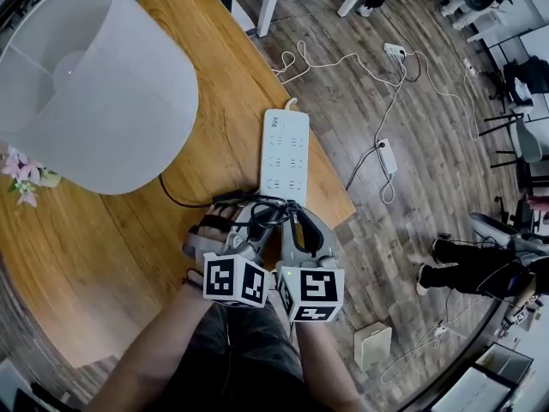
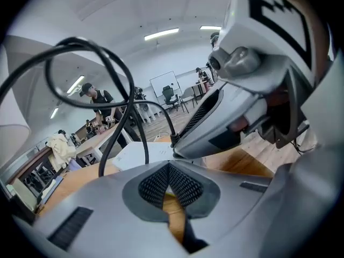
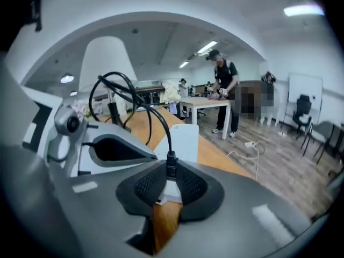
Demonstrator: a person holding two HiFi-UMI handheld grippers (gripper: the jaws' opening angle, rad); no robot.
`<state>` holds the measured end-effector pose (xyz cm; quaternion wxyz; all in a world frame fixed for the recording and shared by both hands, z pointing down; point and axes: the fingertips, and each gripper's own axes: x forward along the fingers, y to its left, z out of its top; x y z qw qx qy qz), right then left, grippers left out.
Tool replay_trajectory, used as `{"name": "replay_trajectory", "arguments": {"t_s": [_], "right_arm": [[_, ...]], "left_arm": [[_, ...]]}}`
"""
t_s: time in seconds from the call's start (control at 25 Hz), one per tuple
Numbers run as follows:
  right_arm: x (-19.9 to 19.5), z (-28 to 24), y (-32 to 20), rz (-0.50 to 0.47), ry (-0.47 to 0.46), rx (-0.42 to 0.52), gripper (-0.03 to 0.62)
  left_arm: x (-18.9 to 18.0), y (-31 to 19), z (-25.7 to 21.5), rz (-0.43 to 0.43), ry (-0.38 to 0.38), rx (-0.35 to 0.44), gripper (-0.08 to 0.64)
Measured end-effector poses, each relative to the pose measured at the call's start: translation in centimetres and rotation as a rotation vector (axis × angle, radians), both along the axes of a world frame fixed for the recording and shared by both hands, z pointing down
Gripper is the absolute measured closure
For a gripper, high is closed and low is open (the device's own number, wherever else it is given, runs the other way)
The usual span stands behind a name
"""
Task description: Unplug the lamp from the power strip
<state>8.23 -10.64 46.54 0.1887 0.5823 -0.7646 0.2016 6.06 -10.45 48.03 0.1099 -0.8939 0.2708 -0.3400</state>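
Keep your right gripper (image 3: 171, 184) jaws clenched on the black lamp plug (image 3: 171, 164) at the near end of the power strip (image 1: 285, 153) and pull straight back, steadying the strip with your left gripper (image 2: 169, 179), jaws closed and empty.

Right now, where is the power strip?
In the head view, the power strip lies flat at the table's right edge, right of the lampshade, just beyond the right gripper.
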Motion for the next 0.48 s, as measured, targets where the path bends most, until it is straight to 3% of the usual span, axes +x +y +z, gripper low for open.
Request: {"name": "replay_trajectory", "arguments": {"t_s": [0.08,0.16,0.24,0.36,0.4,0.48], "right_arm": [[-0.5,-0.3,-0.1,-0.047,0.097,0.023,0.526],[-0.7,-0.4,0.0,-0.070,0.137,0.038,0.526],[-0.4,-0.2,0.1,-0.045,0.068,0.022,0.526],[0.8,0.5,0.2,0.070,-0.188,-0.042,0.528],[0.9,0.6,0.1,0.086,-0.219,-0.050,0.528],[0.7,0.4,0.2,0.047,-0.127,-0.040,0.528]], "left_arm": [[0.0,0.0,0.0,-0.001,0.002,-0.002,0.574],[-0.1,0.0,0.0,-0.006,0.002,0.001,0.574],[0.1,0.1,0.0,-0.006,0.004,0.001,0.574],[0.2,0.0,0.1,-0.001,0.004,-0.005,0.574],[0.2,0.0,0.1,0.001,0.003,-0.009,0.574],[0.2,0.0,0.0,0.002,0.001,-0.011,0.574]]}}
